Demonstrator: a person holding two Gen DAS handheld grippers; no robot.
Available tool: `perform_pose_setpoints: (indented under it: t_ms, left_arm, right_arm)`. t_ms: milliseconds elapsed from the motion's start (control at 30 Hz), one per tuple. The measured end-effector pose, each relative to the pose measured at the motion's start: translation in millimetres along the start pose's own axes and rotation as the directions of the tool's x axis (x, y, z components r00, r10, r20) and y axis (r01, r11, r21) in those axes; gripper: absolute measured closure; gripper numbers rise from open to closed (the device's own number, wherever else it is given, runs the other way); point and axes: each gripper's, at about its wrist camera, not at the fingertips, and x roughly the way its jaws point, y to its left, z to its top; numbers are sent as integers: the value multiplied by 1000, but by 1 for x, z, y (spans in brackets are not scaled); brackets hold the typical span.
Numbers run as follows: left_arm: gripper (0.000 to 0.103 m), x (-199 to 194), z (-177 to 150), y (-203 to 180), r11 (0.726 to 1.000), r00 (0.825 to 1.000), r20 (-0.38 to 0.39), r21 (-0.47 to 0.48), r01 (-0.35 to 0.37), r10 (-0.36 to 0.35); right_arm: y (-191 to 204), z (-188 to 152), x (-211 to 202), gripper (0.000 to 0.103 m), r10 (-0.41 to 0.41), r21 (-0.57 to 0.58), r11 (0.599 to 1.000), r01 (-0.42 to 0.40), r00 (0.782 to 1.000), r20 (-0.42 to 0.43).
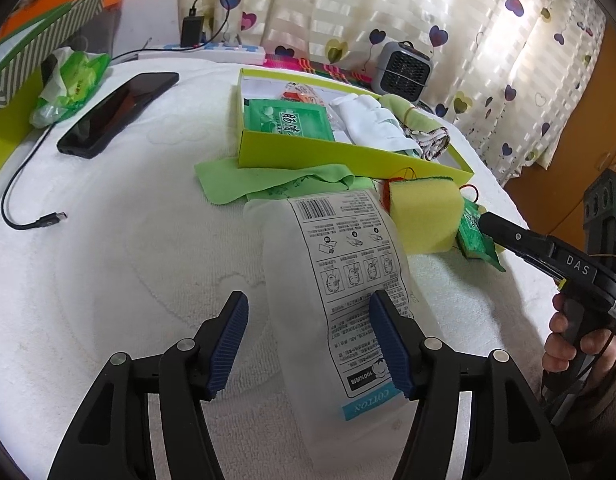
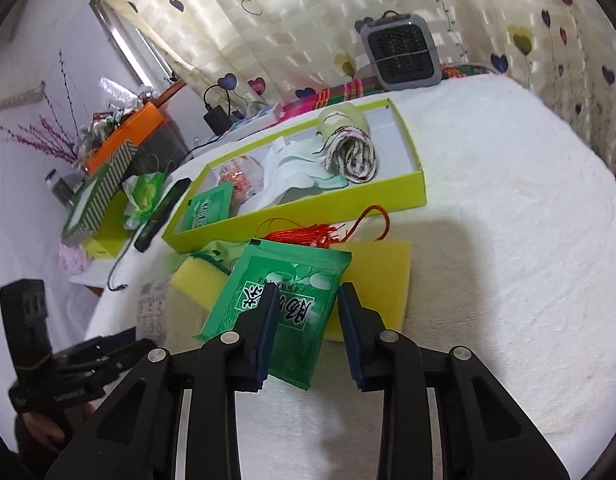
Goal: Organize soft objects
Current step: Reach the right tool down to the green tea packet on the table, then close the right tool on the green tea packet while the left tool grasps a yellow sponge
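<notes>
A clear pack of cotton pads (image 1: pixel 347 300) with a printed label lies on the white towel between the open jaws of my left gripper (image 1: pixel 308 304). A green sachet (image 2: pixel 284 308) lies on a yellow sponge (image 2: pixel 383 276), between the open jaws of my right gripper (image 2: pixel 308 296), whose fingers do not visibly press it. The sponge (image 1: pixel 423 216) and sachet (image 1: pixel 477 236) also show in the left wrist view, with the right gripper (image 1: pixel 487 222) at them. The lime box (image 2: pixel 300 212) holds another green sachet (image 2: pixel 210 210), white cloth (image 2: pixel 296 176) and a rolled cloth (image 2: pixel 353 152).
A green cloth (image 1: pixel 268 182) lies before the lime box (image 1: pixel 327 152). A red tassel (image 2: pixel 327 234) sits behind the sponge. A phone (image 1: pixel 116 114), a cable (image 1: pixel 28 216), a green tissue pack (image 1: pixel 74 80) and a striped box (image 1: pixel 28 56) are at left. A small heater (image 2: pixel 399 54) stands behind.
</notes>
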Motion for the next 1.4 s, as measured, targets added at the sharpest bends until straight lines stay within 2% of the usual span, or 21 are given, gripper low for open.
perform_pose_setpoints:
  t_ms: [167, 500, 633, 833, 867, 933, 1067, 1200, 1333, 1400]
  left_arm:
    - [40, 0, 0, 0, 1000, 1000, 0, 0, 0, 0]
    - [40, -1, -1, 0, 1000, 1000, 2, 1, -1, 1]
    - [40, 0, 0, -1, 1000, 1000, 3, 5, -3, 3]
    - [40, -9, 11, -7, 1000, 999, 35, 25, 0, -1]
    - [40, -11, 13, -8, 1000, 999, 40, 27, -1, 0]
    - [40, -13, 18, -10, 999, 999, 50, 39, 1, -3]
    - [40, -12, 29, -17, 997, 999, 49, 77, 13, -17]
    - [40, -12, 39, -27, 991, 998, 57, 132, 34, -42]
    - [40, -8, 52, -40, 979, 996, 57, 194, 56, -69]
    - [40, -3, 58, -47, 968, 995, 33, 236, 80, -90]
  right_arm:
    - [9, 1, 4, 52, 19, -48, 999, -20, 1000, -21]
    - [15, -1, 8, 49, -6, -93, 996, 3, 1000, -30]
    - [23, -3, 10, 47, -21, -145, 989, 14, 999, -45]
    - [20, -1, 11, 47, -37, -134, 991, 30, 998, -49]
    - [21, -2, 11, 49, -40, -139, 990, 33, 998, -46]
    - [25, -3, 10, 59, -76, -172, 983, 69, 996, -36]
    - [23, -3, 9, 69, -69, -164, 984, 63, 997, -29]
    - [21, -3, 6, 84, -69, -158, 985, 65, 998, -15]
    - [20, -3, 3, 90, -58, -150, 987, 57, 998, -3]
    - [20, -4, 0, 92, -55, -151, 987, 56, 998, 8]
